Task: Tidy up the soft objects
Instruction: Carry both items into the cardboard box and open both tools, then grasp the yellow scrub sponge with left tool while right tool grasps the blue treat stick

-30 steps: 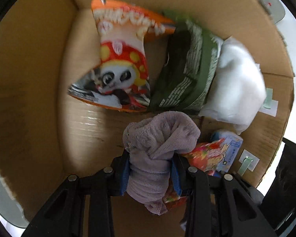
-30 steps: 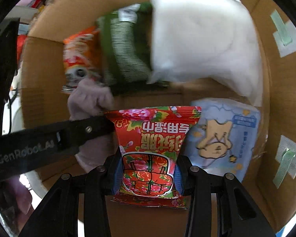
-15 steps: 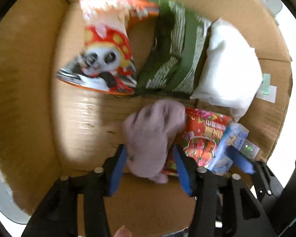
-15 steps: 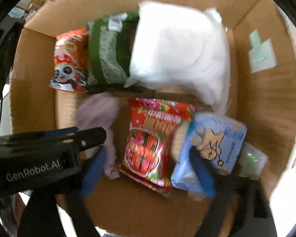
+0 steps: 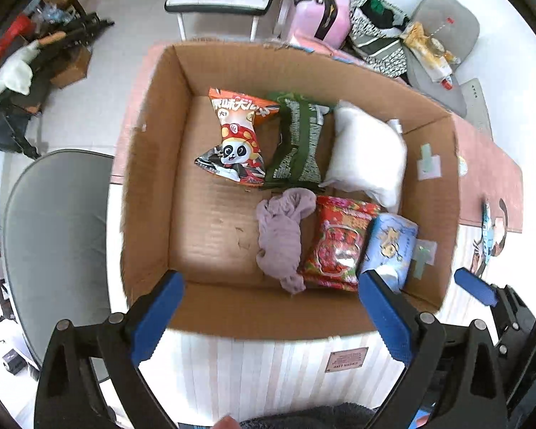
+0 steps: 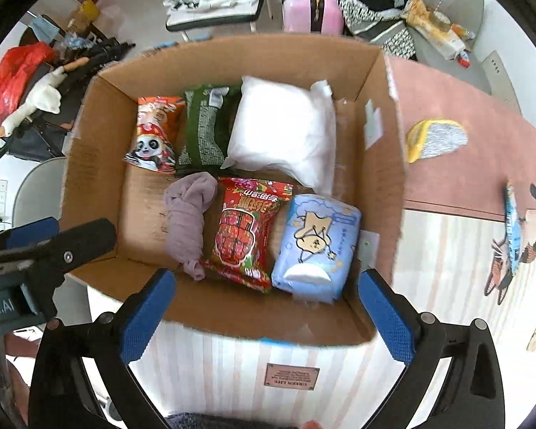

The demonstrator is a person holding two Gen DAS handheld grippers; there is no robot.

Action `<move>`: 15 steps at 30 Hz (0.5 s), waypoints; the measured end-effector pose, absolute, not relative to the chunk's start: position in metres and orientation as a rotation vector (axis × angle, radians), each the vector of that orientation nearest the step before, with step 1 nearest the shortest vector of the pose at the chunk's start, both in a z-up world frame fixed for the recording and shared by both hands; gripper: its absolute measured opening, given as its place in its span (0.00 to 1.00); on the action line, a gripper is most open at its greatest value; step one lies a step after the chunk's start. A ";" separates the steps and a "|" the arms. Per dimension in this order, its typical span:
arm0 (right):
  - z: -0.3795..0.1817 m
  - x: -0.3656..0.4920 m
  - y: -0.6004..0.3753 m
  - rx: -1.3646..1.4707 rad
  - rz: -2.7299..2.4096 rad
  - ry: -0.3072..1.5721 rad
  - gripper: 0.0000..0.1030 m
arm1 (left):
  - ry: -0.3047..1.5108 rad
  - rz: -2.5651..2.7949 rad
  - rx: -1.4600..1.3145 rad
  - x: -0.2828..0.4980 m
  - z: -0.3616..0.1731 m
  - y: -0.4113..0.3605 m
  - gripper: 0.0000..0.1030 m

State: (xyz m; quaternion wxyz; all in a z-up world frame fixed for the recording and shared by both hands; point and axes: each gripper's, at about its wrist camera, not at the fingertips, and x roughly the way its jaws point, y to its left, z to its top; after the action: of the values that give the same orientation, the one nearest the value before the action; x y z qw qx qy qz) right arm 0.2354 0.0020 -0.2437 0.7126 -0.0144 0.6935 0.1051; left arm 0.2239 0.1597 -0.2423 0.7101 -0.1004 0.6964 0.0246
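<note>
Blue-padded fingers frame the bottom of both your views: your left gripper (image 5: 269,312) is spread wide and holds nothing, and your right gripper (image 6: 268,309) is likewise wide apart and empty. Both hang above the near rim of the cardboard box (image 5: 150,193), which sits on a pale striped cloth (image 6: 232,368).

Inside the box, the front row lies closest to you. The mauve towel (image 5: 282,236) is bunched and twisted, its side touching the red snack bag (image 5: 337,243), which lies flat just to its right. The light blue tissue pack (image 5: 389,246) is pressed against the red bag and sits by the box's right wall.

Behind them runs a second row against the far wall: the orange panda snack bag (image 5: 237,139) on the left, the green packet (image 5: 298,143) touching it in the middle, and the white pillow-like pack (image 5: 366,153) on the right, its lower corner reaching down to the tissue pack.

The left part of the box floor is bare cardboard. In your right view, a yellow-edged sponge (image 6: 436,139) lies on the pink tabletop (image 6: 482,164) outside the box. Beyond the table stand a pink suitcase (image 6: 312,3) and a grey chair (image 5: 443,35) piled with clutter.
</note>
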 end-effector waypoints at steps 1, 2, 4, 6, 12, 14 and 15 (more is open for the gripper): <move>-0.239 0.231 0.000 -0.029 0.236 1.526 1.00 | 1.528 0.063 -0.212 0.221 -0.236 0.154 0.97; -0.233 0.226 -0.002 -0.022 0.241 1.517 1.00 | 1.507 0.072 -0.204 0.216 -0.229 0.151 0.97; -0.218 0.217 -0.008 -0.021 0.246 1.500 1.00 | 1.469 0.082 -0.198 0.209 -0.221 0.145 0.97; -0.208 0.206 -0.011 -0.012 0.247 1.474 1.00 | 1.449 0.092 -0.197 0.200 -0.212 0.142 0.97; -0.182 0.189 -0.024 0.022 0.290 1.438 1.00 | 1.387 0.112 -0.170 0.181 -0.182 0.132 0.97; -0.176 0.187 -0.032 0.048 0.301 1.433 1.00 | 1.375 0.119 -0.160 0.179 -0.176 0.126 0.97; -0.173 0.186 -0.038 0.062 0.305 1.427 1.00 | 1.365 0.124 -0.156 0.178 -0.172 0.123 0.97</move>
State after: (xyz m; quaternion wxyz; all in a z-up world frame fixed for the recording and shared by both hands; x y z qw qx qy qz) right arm 0.1858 -0.0378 -0.1732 0.7450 0.0282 0.6518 0.1391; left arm 0.1783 0.1227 -0.1721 0.7713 -0.0721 0.6298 0.0572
